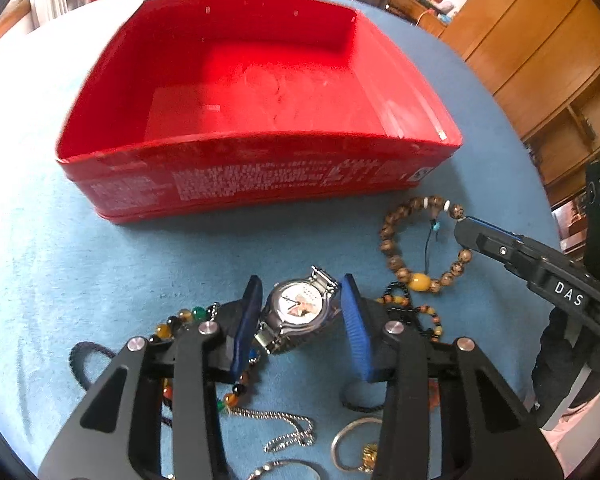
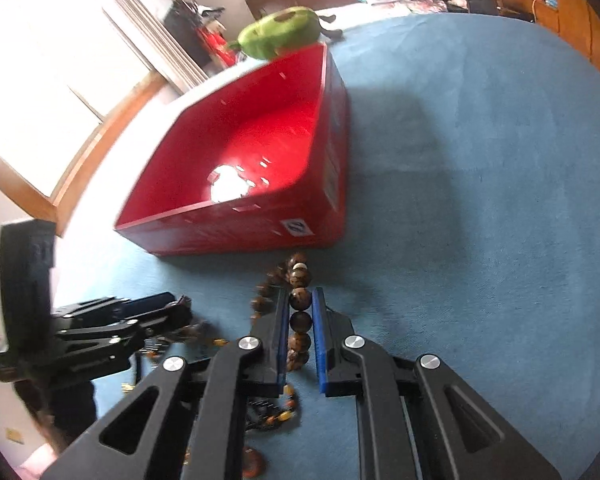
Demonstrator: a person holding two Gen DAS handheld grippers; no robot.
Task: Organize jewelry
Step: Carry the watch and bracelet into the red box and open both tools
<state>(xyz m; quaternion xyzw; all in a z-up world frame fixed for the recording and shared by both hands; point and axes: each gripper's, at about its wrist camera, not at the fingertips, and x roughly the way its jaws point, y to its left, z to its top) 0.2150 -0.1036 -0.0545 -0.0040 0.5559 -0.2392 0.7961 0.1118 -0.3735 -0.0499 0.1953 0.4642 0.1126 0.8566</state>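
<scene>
A silver wristwatch (image 1: 298,306) with a white dial sits between the blue pads of my left gripper (image 1: 300,308), which is shut on its case, just above a pile of jewellery. My right gripper (image 2: 302,300) is shut on a brown wooden bead bracelet (image 2: 300,320); several beads line up between its pads. In the left wrist view the right gripper (image 1: 462,224) bites the right side of that bracelet (image 1: 390,240), which has a yellow bead at its near side. An open red box (image 1: 260,184) (image 2: 240,236) stands just beyond both grippers. The left gripper (image 2: 180,304) shows at the left.
On the blue cloth (image 1: 180,248) under my left gripper lie a coloured bead necklace (image 1: 180,318), a silver chain (image 1: 288,428), a silver ring (image 1: 352,440) and a black-and-orange bead string (image 1: 420,314). A green plush toy (image 2: 280,32) lies behind the box. Wooden cabinets (image 1: 540,60) stand at the right.
</scene>
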